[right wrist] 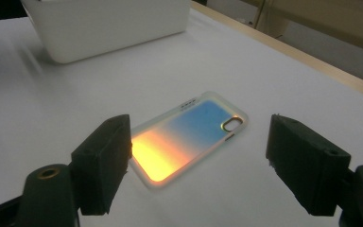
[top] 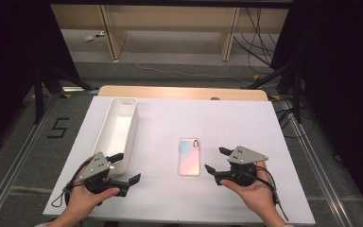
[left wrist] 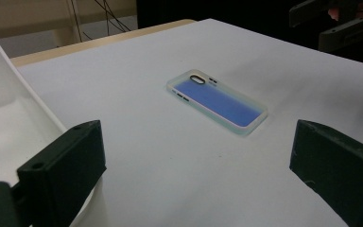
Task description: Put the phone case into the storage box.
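Phone case, a flat iridescent translucent one with a camera cutout (top: 189,156), lies flat on the white table sheet (top: 227,123), just right of centre in the lower half of the high view. The right gripper (top: 215,160) sits just beside it at the lower right, jaws spread wide and holding nothing; in the right gripper view the case lies ahead of the two black jaws, its near corner about level with the left pad.

The left gripper (top: 126,167) hovers at the lower left, also released and empty, right by the near end of the long white plastic bin (top: 118,130).

My take: the step here looks like grabbing the case with the right one. A thin flat thing like that is fiddly. I'd come in low along the sheet so both pads straddle the narrow width, not the length, then squeeze on the side walls, not the slick back. Tipping one edge up first would help. The walls probably flex, so gentle pressure. Bin's well apart from it, so no clutter to worry about.
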